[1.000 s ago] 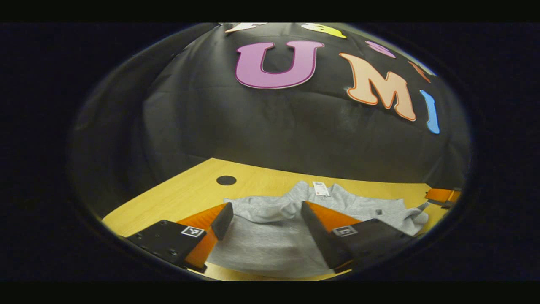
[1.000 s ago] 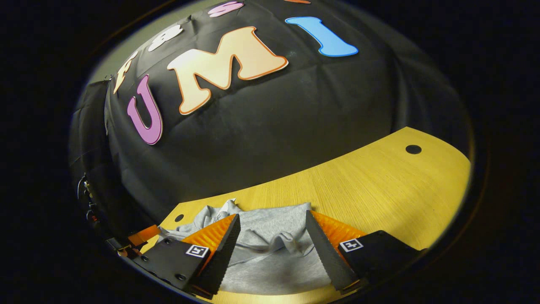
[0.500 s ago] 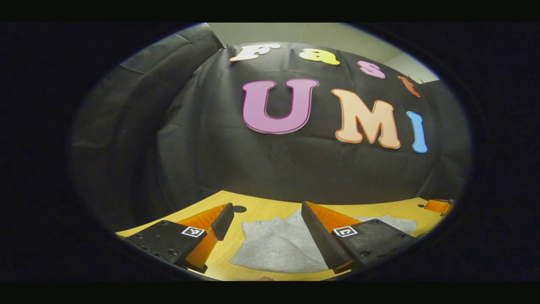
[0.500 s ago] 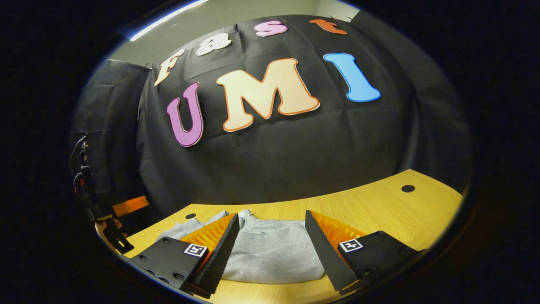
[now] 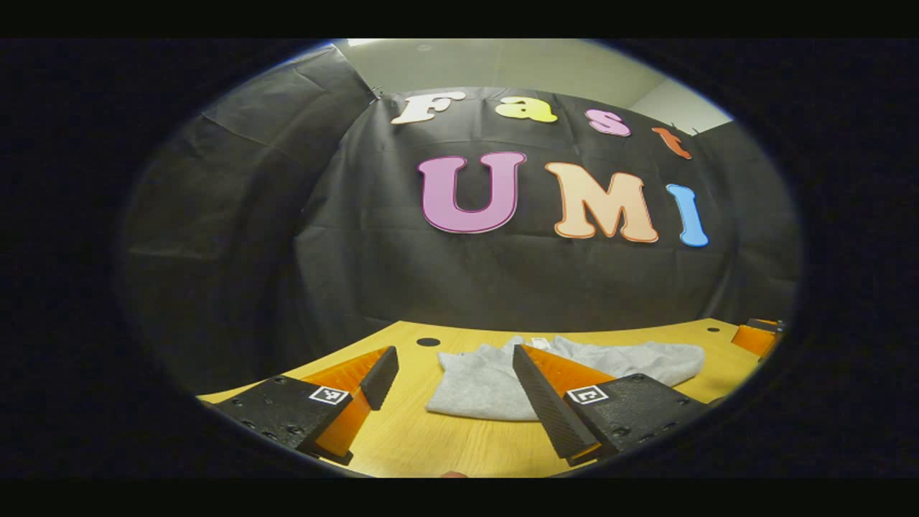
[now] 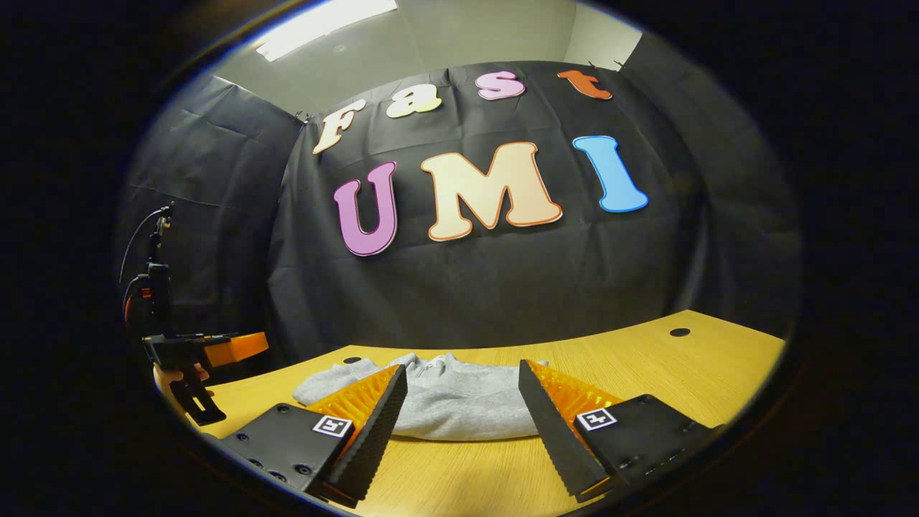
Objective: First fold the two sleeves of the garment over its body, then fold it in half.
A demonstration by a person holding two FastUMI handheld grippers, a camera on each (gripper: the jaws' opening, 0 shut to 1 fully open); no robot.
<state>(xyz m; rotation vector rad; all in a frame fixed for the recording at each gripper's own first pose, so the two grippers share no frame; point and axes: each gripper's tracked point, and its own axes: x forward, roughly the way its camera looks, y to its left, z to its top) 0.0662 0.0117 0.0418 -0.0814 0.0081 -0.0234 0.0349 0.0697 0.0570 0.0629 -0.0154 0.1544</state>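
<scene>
Both grippers, left [image 5: 449, 373] and right [image 6: 459, 391], have pulled back and up off the garment [image 6: 449, 402], fingers apart and empty; it lies folded mid-counter [image 6: 646, 373], so task looks finished.

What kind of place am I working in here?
Looks like an indoor recording booth, not a home: black cloth wall behind a bare wooden table, ceiling light panel overhead. The grey garment lies folded; both grippers are open.

garment [image 5: 488, 380]: plain light grey — no print
table [image 6: 646, 359]: yellow wood grain — small black round holes
</scene>
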